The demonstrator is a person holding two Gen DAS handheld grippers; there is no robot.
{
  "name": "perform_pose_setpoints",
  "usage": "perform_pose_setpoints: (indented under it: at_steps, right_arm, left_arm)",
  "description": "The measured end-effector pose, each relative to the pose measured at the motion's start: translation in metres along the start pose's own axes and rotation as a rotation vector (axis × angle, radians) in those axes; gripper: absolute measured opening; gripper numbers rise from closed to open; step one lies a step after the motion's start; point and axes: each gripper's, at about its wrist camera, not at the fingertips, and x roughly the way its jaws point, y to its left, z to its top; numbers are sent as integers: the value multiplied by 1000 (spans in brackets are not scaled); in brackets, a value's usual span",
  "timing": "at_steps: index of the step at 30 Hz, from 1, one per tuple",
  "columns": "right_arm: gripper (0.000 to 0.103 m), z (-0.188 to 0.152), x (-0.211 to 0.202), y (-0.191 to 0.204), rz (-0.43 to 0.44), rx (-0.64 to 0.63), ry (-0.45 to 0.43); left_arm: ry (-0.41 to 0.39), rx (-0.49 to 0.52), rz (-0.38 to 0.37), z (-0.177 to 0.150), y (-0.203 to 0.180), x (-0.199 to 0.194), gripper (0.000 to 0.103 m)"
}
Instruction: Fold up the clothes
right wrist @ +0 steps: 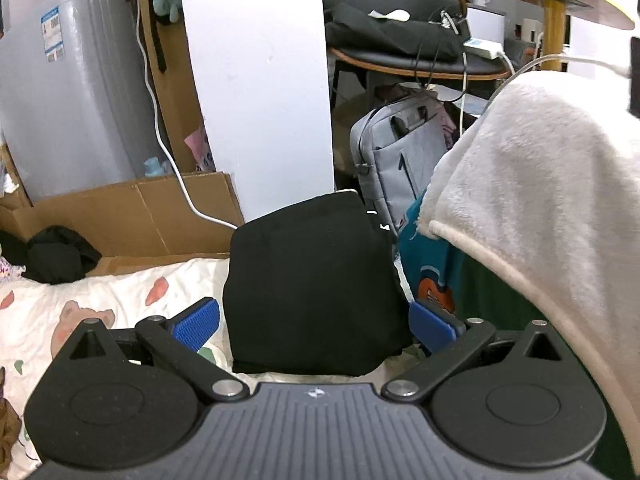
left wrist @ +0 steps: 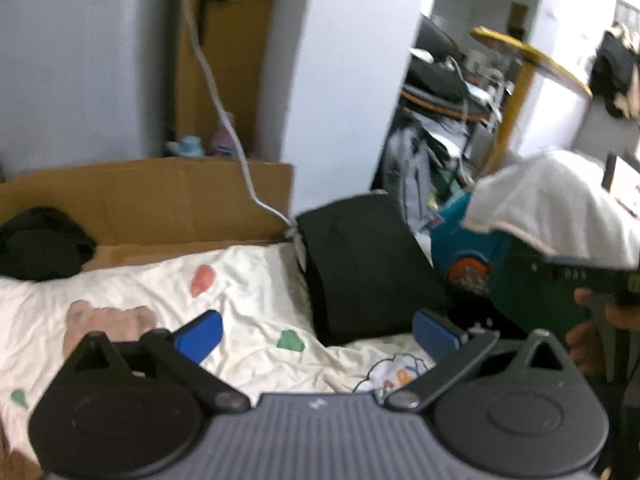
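Left gripper (left wrist: 318, 334): sitting at the bottom of its view with jaws spread wide, gripping nothing; the printed sheet is showing between the blue pads.
Right gripper (right wrist: 314, 330): also spread wide and holding nothing; its pads (right wrist: 196, 328) are flanking the near end of the black garment without, as far as can be judged, touching it.
Black folded garment (right wrist: 316, 292): lying at centre frame as a neat stack on the bedsheet; judged soft, light and limp, likely sagging if lifted by one edge.
Hold point: judged best at the near folded edge, or at both side edges together.
Bedsheet (left wrist: 248, 284): cream, wrinkled, printed with small coloured figures, filling the lower left; yielding, so cloth is bunching rather than sliding.
White fleece item (right wrist: 540, 200): draping down the right side, over something teal and dark green.
Second dark cloth (right wrist: 60, 256): crumpled at mid left, unfolded.
Cardboard (left wrist: 152, 200): standing behind the bed; the left view is blurred here.
Room beyond: grey bag (right wrist: 404, 160), cluttered chair (right wrist: 400, 24), white cable (right wrist: 160, 136), grey appliance upper left.
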Motion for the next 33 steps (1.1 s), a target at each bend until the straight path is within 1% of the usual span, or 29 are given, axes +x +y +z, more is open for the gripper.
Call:
perform_pose_setpoints:
  at_steps: [3,5,11,13,17,20,23,25,28,33]
  right_arm:
    - [103,-2,-18,9,37,-7,-1]
    - [103,-4,-29,15,69,-14,1]
    - [103,-7,-80,35,77,-52,-54]
    - [103,-11,-94,40,86,-64,-68]
    - [103,-20,-108,46,82,-61,-57]
    - [103,-26,-114,52,85,-66,-50]
    - [103,-32,-123,60,82,-62,-65]
    - [103,-34,-130,66,83,-56,-73]
    - [103,-38,-139,75,81,-61,-84]
    - [103,-48,-149,81,67,-39,-94]
  left_arm:
    - [-9,-1,-30,3,1,-23,103]
    - [-25,-2,-12,2,0,-34,103]
    - [-21,-85,56,-12,2,-75,103]
    - [-24,-104,57,-16,5,-85,103]
    - [-29,-99,63,-23,11,-104,103]
    - [-46,-116,93,-29,15,-116,103]
    - [-73,-127,124,-35,18,-131,103]
    - [-104,-129,160,-41,16,-141,103]
    - [-121,-122,179,-48,12,-147,103]
    - [-104,-90,188,-62,1,-146,103]
